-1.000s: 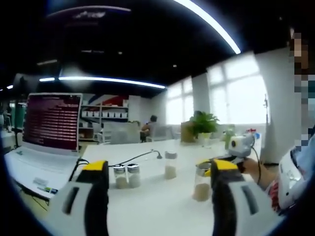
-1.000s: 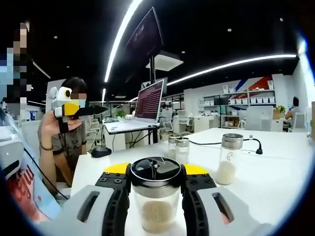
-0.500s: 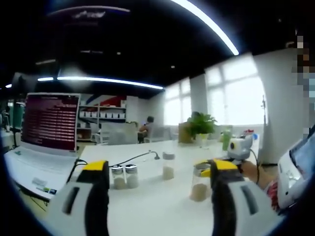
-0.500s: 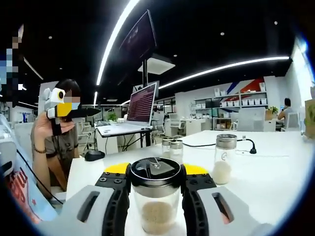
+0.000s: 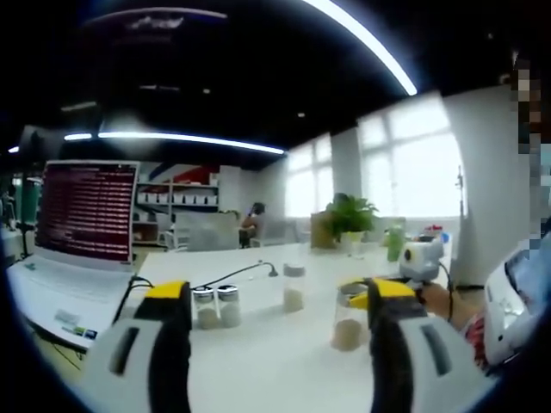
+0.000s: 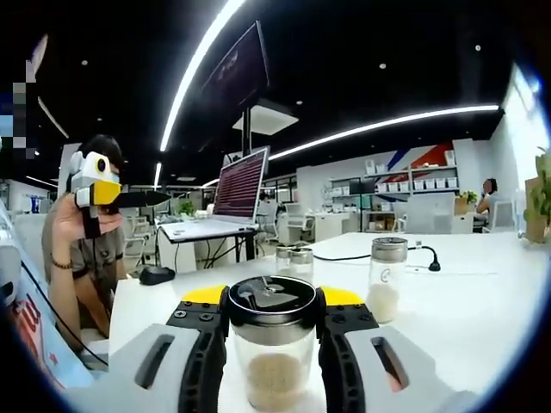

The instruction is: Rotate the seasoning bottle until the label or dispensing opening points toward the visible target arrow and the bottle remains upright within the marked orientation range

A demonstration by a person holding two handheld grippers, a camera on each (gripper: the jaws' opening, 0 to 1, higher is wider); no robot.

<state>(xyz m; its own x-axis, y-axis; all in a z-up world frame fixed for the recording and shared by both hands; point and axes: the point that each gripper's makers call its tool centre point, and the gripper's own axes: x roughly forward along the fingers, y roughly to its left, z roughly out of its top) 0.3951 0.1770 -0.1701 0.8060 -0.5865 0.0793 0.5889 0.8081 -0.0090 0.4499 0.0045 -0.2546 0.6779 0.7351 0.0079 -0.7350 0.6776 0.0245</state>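
A clear seasoning bottle [image 6: 271, 357] with a black lid and tan grains in the bottom stands upright on the white table [image 6: 465, 310]. My right gripper [image 6: 271, 298] is shut on it, one yellow-tipped jaw on each side of the lid. In the left gripper view the same bottle [image 5: 348, 325] stands right of centre with the right gripper [image 5: 356, 291] around its top. My left gripper [image 5: 280, 292] is open, with nothing between its jaws. In the right gripper view the left gripper [image 6: 129, 199] is held up at the left in a person's hand.
A taller bottle [image 6: 384, 279] and two small jars [image 6: 293, 258] stand further along the table, beside a black cable [image 6: 344, 255]. An open laptop [image 5: 84, 215] sits at one end, with a mouse [image 6: 156, 274] near it. A potted plant [image 5: 348, 215] stands at the far side.
The right gripper view has swung, so the room slides left and the person sits nearer the edge. The bottle stays clamped and upright. The left gripper view has hardly shifted.
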